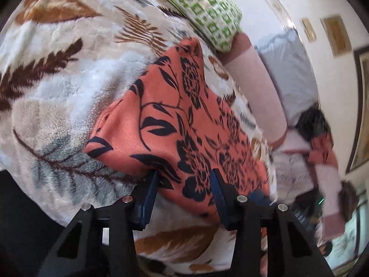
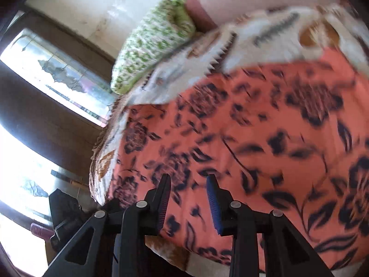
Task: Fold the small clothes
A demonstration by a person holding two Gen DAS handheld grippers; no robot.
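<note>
Leaf-print blanket (image 1: 69, 87) carries the orange floral garment (image 1: 175, 124). I see my left gripper (image 1: 184, 180) parted over its edge. My right gripper (image 2: 188, 184) hovers parted above it.

Bright daylight glares through the windows (image 2: 57, 76); the right view smears with motion blur, edges fisheye-bent.

Open blanket (image 1: 57, 87) lay clear left of the orange garment (image 1: 175, 120). A green-patterned pillow (image 1: 207, 9) and pink bolster (image 1: 256, 87) blocked the far edge.
</note>
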